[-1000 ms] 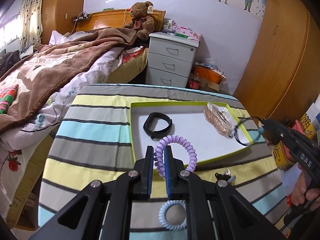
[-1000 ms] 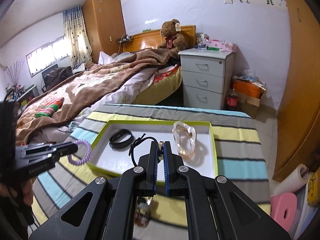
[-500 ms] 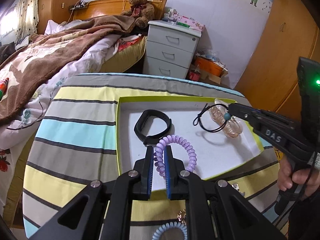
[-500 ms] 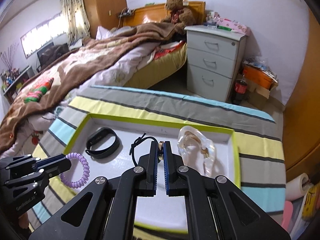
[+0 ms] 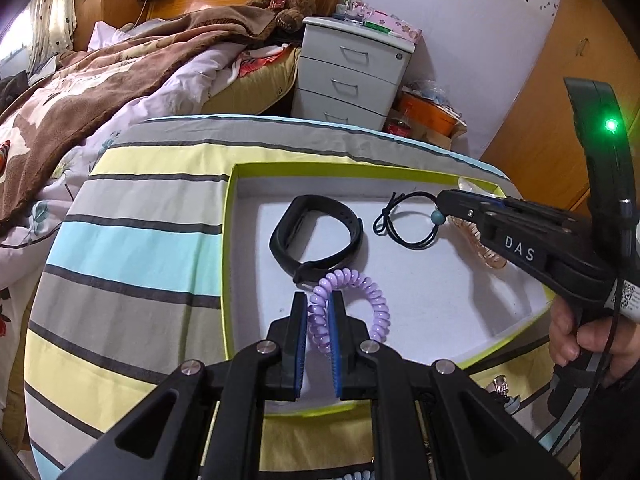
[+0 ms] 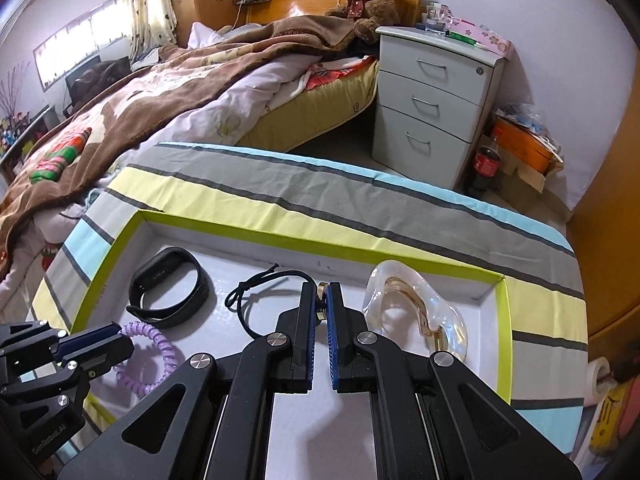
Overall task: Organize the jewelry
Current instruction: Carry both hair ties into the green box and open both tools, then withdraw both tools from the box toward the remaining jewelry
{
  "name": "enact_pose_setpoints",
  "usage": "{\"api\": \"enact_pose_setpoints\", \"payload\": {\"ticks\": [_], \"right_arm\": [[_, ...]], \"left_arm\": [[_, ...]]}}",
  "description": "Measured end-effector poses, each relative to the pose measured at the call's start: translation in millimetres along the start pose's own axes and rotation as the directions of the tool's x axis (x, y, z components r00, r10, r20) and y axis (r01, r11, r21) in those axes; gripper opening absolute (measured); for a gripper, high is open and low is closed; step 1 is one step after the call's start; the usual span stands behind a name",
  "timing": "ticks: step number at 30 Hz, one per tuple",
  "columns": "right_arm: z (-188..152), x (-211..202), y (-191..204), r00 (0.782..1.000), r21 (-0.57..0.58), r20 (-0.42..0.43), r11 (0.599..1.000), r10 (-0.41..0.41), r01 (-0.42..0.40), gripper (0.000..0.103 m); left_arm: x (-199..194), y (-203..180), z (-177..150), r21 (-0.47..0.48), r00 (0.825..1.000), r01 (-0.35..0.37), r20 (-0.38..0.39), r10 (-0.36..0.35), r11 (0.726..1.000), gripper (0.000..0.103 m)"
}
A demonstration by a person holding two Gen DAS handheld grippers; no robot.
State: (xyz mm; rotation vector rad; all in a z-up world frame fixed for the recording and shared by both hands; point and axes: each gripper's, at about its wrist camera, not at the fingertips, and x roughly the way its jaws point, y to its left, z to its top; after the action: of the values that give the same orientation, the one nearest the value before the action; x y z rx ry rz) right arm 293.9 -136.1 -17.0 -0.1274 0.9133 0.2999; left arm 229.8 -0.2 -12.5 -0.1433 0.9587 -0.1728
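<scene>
A white tray with a green rim (image 5: 230, 248) (image 6: 120, 248) lies on the striped cloth. A black wristband (image 5: 316, 236) (image 6: 168, 288) and a clear hair claw (image 6: 416, 312) (image 5: 486, 254) lie in it. My left gripper (image 5: 318, 310) (image 6: 116, 340) is shut on a purple spiral hair tie (image 5: 360, 300) (image 6: 152, 360), low over the tray's near left part. My right gripper (image 6: 320, 300) (image 5: 442, 206) is shut on a black cord hair tie with a bead (image 5: 408, 220) (image 6: 264, 296), over the tray's middle.
A pale blue spiral tie (image 5: 360, 474) and a small clip (image 5: 502, 390) lie on the cloth near the tray's front edge. A bed (image 6: 160, 92) and a grey drawer unit (image 6: 432, 100) stand behind the table. A wooden wardrobe (image 5: 560, 80) is at right.
Both grippers have moved forward and down over the tray with their hair ties. The right gripper has come in from the right to the tray's middle.
</scene>
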Motion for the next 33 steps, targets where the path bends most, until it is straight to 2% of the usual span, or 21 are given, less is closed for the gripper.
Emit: {"api": "enact_pose_setpoints", "payload": {"ticks": [13,17,29,31,33], "right_arm": [[1.8,5.4,1.3,1.000,-0.011,-0.002,1.000,-0.024,0.024,0.005],[2.0,4.7,0.8,1.000,-0.007,0.000,1.000,-0.024,0.024,0.006],[0.9,-10.5,-1.6,0.999,0.014,0.028,1.000,-0.023,0.022,0.015],[0.2,-16.4,0.2,0.999,0.011,0.040,1.000,-0.022,0.022,0.016],[-1.5,-23.8,1.3,0.998,0.014,0.053,1.000,-0.022,0.022,0.016]], "left_arm": [[4.0,1.9,-1.9,-0.015,1.000,-0.008,-0.016,0.007,1.000,0.013],[4.0,2.5,-0.8,-0.017,1.000,-0.005,-0.014,0.005,1.000,0.020],[-5.3,0.2,-1.8,-0.016,1.000,-0.015,-0.002,0.015,1.000,0.043],[-7.9,-0.4,-2.1,-0.015,1.000,-0.019,0.001,0.019,1.000,0.044],[-13.8,-4.1,-2.5,-0.002,0.999,-0.034,0.015,0.034,0.999,0.051]]}}
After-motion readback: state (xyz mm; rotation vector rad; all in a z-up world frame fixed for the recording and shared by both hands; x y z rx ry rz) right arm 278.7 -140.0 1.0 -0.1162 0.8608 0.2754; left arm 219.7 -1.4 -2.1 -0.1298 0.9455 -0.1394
